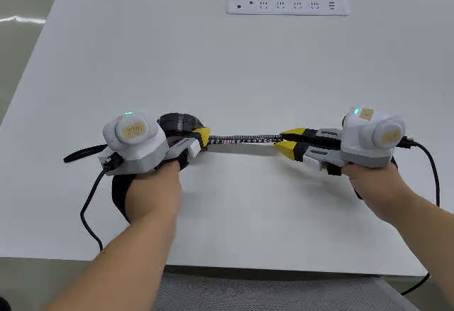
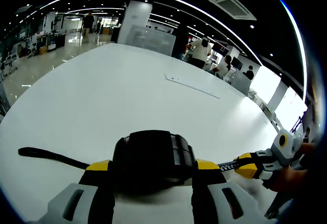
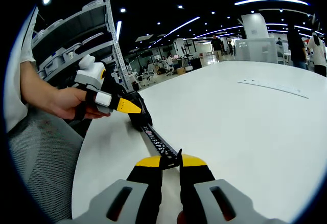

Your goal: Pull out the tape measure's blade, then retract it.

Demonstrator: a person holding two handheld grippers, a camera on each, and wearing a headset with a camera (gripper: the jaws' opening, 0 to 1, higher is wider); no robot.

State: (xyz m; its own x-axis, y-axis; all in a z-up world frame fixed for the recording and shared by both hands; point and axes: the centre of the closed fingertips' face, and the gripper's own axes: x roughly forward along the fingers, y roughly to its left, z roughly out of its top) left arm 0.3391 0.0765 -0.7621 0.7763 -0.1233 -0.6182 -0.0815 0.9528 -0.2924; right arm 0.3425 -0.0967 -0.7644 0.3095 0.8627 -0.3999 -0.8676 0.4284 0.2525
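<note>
A large open hall with ceiling lights, shelving and distant people surrounds a broad white table (image 1: 234, 55). A power strip (image 1: 287, 6) lies near the table's far edge.

Toward the front edge, left of the middle, the left gripper (image 2: 152, 165) has its jaws closed around the black case of the tape measure (image 1: 181, 123), one yellow tip on each side of the case. The blade (image 1: 241, 140) is partly drawn out and runs roughly parallel to the front edge, just above the table top. Its free end is pinched between the nearly closed jaws of the right gripper (image 3: 171, 161), held to the right of the middle.

The main risk from here is probably the blade slipping out of that narrow pinch. The spring would then snap it back into the case unchecked, and the end could whip. A pull off the line of the case mouth could twist or kink the blade, or turn the case between the left jaws. For the retraction, feeding the end back by hand looks safer than simply letting go.
</note>
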